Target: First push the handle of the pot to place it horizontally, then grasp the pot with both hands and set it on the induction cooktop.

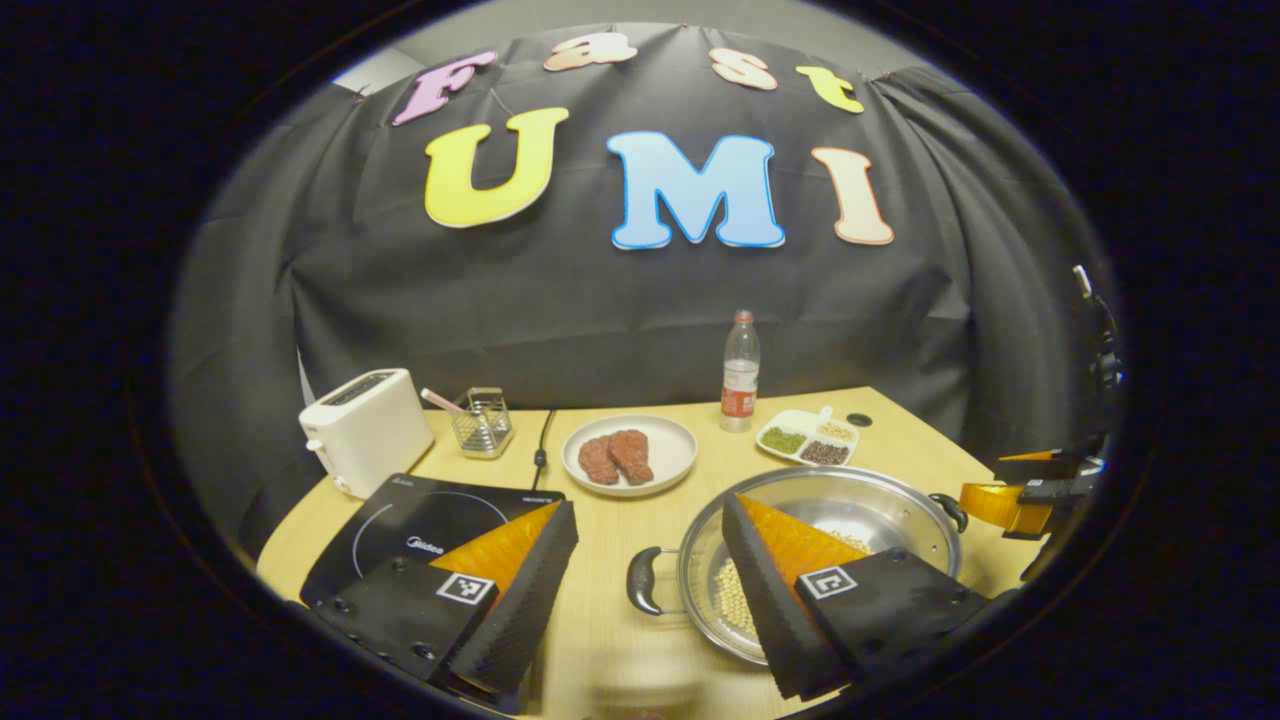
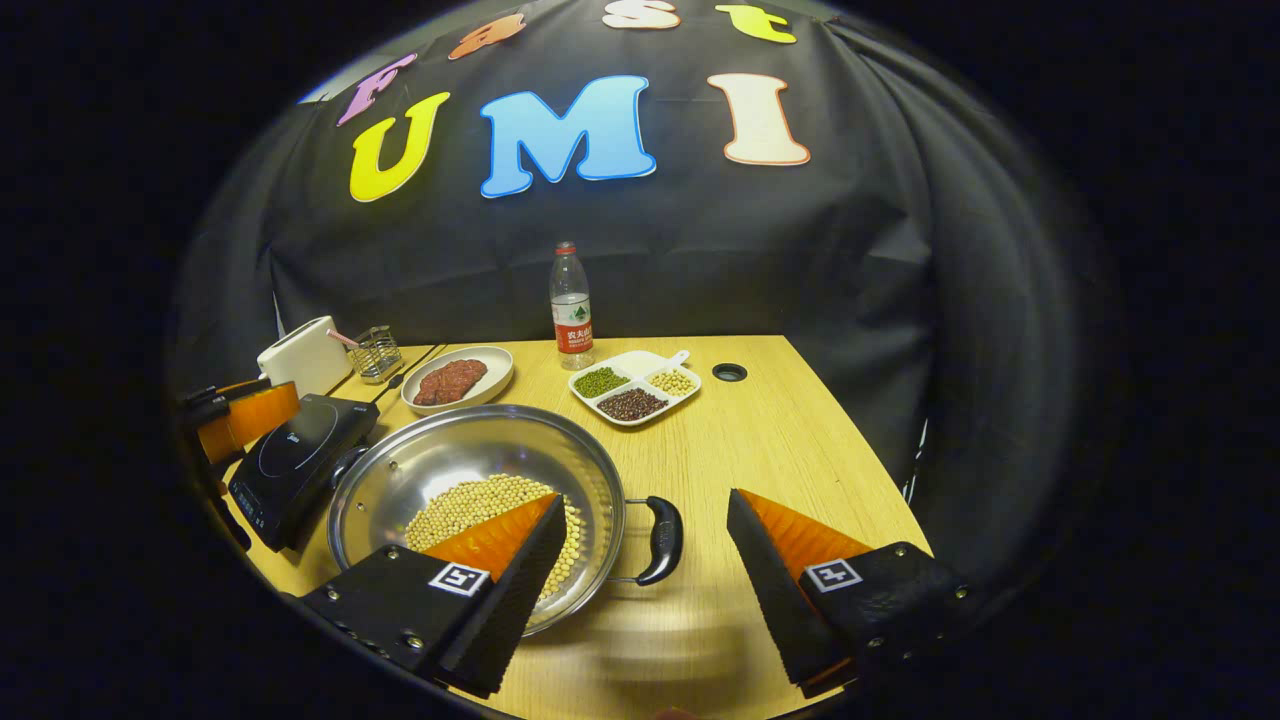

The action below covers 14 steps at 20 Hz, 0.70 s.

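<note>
wide shiny steel pot [image 1: 860,510] w/ two black loop handles sits on the pale wooden table [image 1: 610,540], just right of the flat black induction cooktop [image 1: 420,520], not on it. a layer of pale yellow beans [image 2: 470,505] covers part of the pot's bottom. its handles point out to the sides: one black handle [image 1: 642,580] faces the cooktop, the other black handle [image 2: 660,540] sits on the opposite side.

left gripper [image 1: 650,590]: fingers wide apart, holding nothing. one finger hangs over the cooktop corner, the other over the pot's inside; the near handle shows between them.

right gripper [image 2: 645,580]: fingers also wide apart, nothing held. one finger over the pot's beans, the other over bare table; the pot's handle lies between them, touching neither.

behind: round white plate w/ red meat pieces [image 1: 630,455], clear plastic water bottle w/ red label [image 1: 740,372], white divided dish of green, dark and pale beans [image 1: 808,438], white toaster [image 1: 365,430], small wire basket [image 1: 482,422] next to it. a black cable [image 1: 542,440] runs along the table btw basket and plate.
</note>
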Each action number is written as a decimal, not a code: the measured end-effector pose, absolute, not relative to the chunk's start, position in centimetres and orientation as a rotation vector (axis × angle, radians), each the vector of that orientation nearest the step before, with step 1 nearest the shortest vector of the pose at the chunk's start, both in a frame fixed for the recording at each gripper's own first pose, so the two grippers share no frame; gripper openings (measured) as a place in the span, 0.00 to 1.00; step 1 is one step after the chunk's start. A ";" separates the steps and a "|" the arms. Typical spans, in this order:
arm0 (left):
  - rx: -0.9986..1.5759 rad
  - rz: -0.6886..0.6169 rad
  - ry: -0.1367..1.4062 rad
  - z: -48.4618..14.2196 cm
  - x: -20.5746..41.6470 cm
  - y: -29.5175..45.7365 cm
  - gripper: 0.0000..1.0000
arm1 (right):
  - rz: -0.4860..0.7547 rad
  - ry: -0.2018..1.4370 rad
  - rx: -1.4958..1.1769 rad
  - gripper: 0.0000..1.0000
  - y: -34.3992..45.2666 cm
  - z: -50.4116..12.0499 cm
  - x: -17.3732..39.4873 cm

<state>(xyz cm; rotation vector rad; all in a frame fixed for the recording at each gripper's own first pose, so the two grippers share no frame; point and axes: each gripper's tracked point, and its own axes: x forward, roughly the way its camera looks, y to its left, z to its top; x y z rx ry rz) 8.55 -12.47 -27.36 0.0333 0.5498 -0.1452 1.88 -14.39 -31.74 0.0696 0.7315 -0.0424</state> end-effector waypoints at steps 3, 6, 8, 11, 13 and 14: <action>0.028 -0.170 0.633 -31.3 8.9 -13.0 1.00 | -0.043 0.773 0.078 0.99 -13.8 -33.3 2.5; 0.011 -0.166 0.714 -34.5 8.7 -13.0 1.00 | -0.040 0.820 0.092 0.99 -13.4 -34.9 2.6; -0.015 -0.155 0.758 -36.4 8.7 -13.0 1.00 | -0.032 0.865 0.100 0.99 -13.2 -36.2 2.6; -0.002 -0.137 0.790 -38.0 8.7 -12.6 0.99 | -0.047 0.909 0.095 0.95 -13.5 -37.7 2.8; 0.008 -0.142 0.799 -38.7 8.8 -12.6 0.99 | -0.056 0.949 0.138 0.87 -13.4 -38.3 2.6; 0.007 -0.138 0.809 -39.1 8.6 -12.6 0.96 | -0.065 0.978 0.158 0.87 -13.4 -38.8 2.3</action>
